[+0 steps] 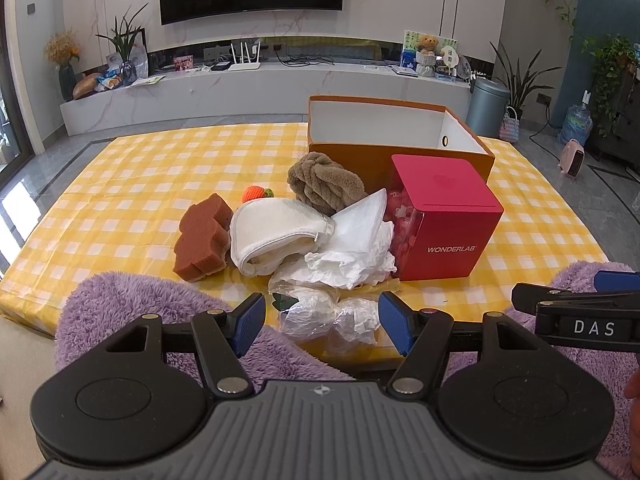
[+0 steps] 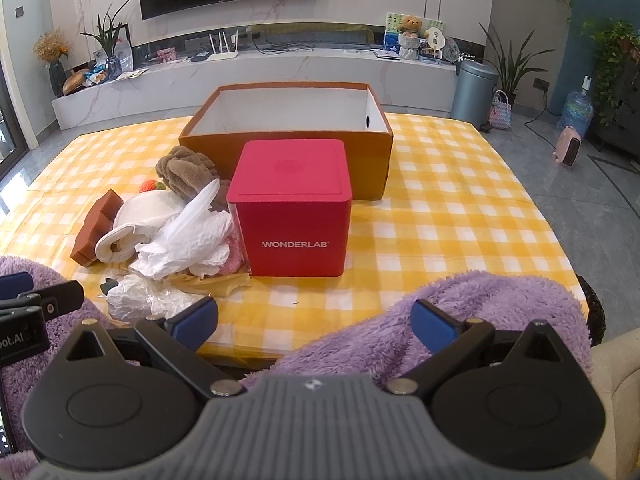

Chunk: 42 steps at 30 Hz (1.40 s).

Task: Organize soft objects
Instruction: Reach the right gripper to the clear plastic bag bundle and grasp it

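Note:
A pile of soft things lies on the yellow checked table (image 1: 140,184): a brown sponge (image 1: 202,238), a white cloth pad (image 1: 276,234), a brown plush knot (image 1: 324,182), a small orange knitted toy (image 1: 256,193), crumpled white tissue (image 1: 352,256) and crinkled clear plastic (image 1: 324,316). Behind stands an open orange box (image 1: 396,136) (image 2: 288,128), white inside. My left gripper (image 1: 322,322) hangs open near the table's front edge, the plastic beyond its fingers. My right gripper (image 2: 316,320) is open too, over purple fleece (image 2: 480,300), holding nothing.
A red WONDERLAB cube box (image 1: 444,220) (image 2: 296,208) stands between the pile and the orange box. Purple fleece (image 1: 132,304) covers a person's lap below both grippers. Beyond the table are a TV wall, a long shelf, a grey bin (image 1: 486,106) and plants.

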Each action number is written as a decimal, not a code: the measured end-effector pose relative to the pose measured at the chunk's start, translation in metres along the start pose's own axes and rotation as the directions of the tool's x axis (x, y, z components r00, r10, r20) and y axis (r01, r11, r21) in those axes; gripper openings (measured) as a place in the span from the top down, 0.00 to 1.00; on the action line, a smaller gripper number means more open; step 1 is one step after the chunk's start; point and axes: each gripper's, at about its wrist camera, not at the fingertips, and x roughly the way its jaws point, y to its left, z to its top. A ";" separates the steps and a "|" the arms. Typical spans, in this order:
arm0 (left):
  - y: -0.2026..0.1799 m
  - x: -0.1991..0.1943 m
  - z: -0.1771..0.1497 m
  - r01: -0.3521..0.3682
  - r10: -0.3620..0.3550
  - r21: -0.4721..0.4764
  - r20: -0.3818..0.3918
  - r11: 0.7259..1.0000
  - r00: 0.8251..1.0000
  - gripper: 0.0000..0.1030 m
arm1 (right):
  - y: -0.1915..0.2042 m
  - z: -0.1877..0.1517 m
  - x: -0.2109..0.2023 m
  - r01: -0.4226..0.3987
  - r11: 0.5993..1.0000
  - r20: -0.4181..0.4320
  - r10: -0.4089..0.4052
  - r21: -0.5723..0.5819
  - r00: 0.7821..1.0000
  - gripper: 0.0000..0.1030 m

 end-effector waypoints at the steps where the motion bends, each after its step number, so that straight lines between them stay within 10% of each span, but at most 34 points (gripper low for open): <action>1: 0.000 0.000 0.000 0.000 0.000 0.000 0.000 1.000 1.000 0.26 | 0.000 0.000 0.000 -0.004 1.000 0.000 0.004 -0.003 1.000 0.03; 11: 0.009 0.006 0.005 0.081 -0.077 0.066 -0.066 0.995 0.995 0.40 | 0.001 0.006 0.017 -0.162 0.986 0.003 0.162 -0.027 0.987 0.05; 18: 0.024 0.026 0.016 0.189 -0.164 0.137 -0.176 0.972 0.971 0.44 | 0.014 0.009 0.039 -0.210 0.975 -0.067 0.206 -0.077 0.976 0.29; 34: 0.037 0.072 0.032 0.161 -0.049 0.256 -0.395 0.953 0.917 0.37 | 0.078 0.013 0.097 -0.433 0.874 -0.275 0.370 -0.219 0.887 0.32; 42: 0.051 0.081 0.035 0.173 -0.076 0.206 -0.409 0.963 0.910 0.37 | 0.113 0.010 0.133 -0.441 0.832 -0.327 0.335 -0.337 0.883 0.32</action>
